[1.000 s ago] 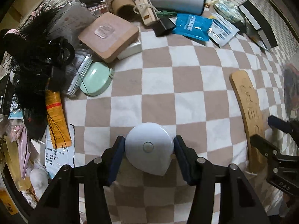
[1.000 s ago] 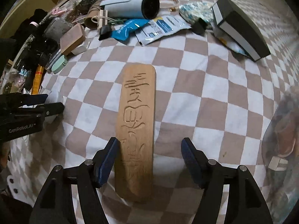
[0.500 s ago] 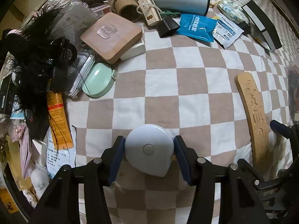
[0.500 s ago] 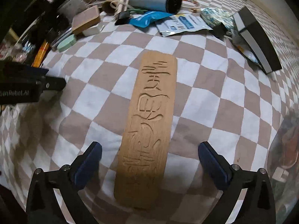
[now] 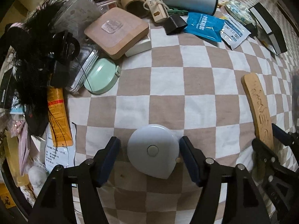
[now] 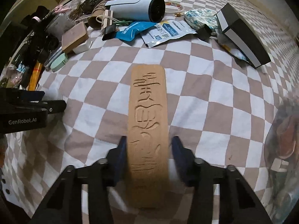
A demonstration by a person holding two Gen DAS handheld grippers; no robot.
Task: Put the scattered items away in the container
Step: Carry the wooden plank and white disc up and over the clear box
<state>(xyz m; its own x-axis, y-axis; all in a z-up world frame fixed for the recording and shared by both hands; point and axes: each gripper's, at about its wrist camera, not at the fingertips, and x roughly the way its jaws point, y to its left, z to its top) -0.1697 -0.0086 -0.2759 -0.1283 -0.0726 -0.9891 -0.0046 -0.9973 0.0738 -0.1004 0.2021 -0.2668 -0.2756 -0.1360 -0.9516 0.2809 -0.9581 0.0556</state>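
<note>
Showing "GenRobot.AI" (white lettering): left claw (image 6: pixel 54 105)

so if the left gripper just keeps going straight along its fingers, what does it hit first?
The round grey tape measure, already lying between the open left gripper fingers. Beyond it, checkered cloth looks bare for a stretch; depth unclear.

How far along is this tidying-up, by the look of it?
Early, it seems. Little looks done: a blue packet, a black-and-white box and the white cylinder lie scattered on the checked cloth. In hand: the left tool stands open around a round grey case, not gripping; the right tool brackets the carved wooden board, grip unclear. Left: lifting both, then everything else.
</note>
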